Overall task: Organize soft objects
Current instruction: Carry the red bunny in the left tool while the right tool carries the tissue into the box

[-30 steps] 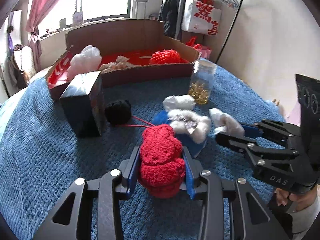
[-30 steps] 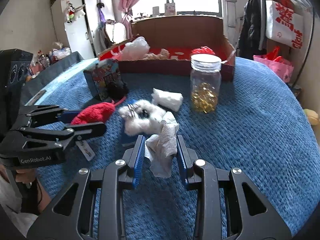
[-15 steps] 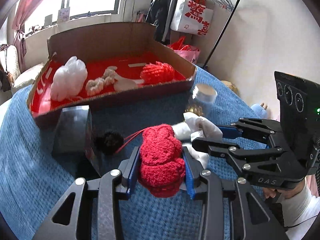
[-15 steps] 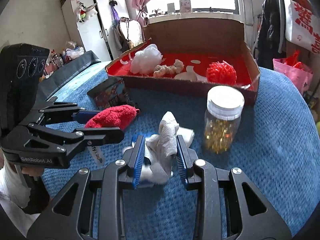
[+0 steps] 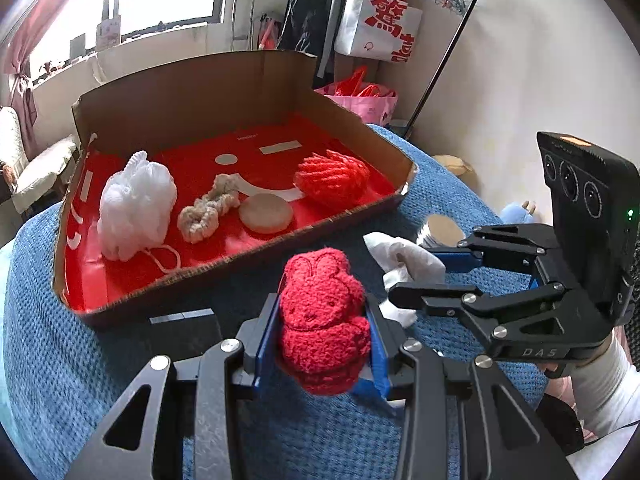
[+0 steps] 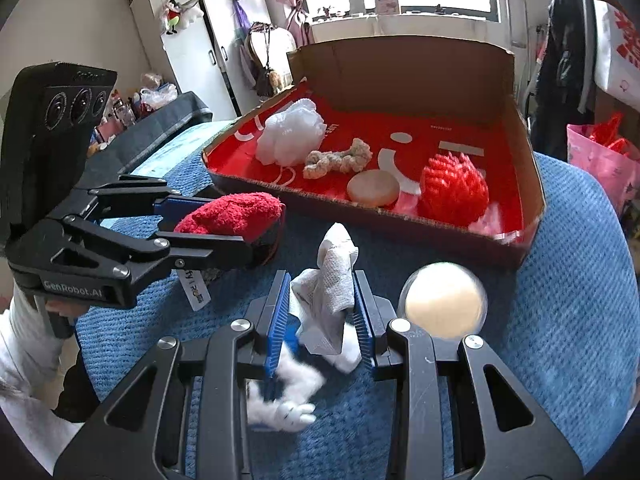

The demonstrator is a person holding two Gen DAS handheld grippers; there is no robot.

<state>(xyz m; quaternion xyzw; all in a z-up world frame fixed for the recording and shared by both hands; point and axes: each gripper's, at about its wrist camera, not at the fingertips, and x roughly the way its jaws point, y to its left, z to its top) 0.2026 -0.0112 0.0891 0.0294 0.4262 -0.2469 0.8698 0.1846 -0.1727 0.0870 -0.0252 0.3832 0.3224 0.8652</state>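
four soft items lie in the red cardboard box at upper frame; left claw grips a red plush bunny, right claw a white cloth, both undelivered.

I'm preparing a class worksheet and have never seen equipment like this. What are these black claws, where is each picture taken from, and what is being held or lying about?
No robot here: a person holds a hand-held gripper in each hand, each with a camera looking along its two fingers.

The left camera's view shows the left hand-held gripper squeezing a red plush bunny. The right camera's view shows the right hand-held gripper squeezing a white cloth. Each also appears from the side in the other view.

Ahead, on a blue blanket, sits a cardboard box holding a white mesh puff, a knotted rope, a round beige pad and a red spiky ball. A jar stands nearby.
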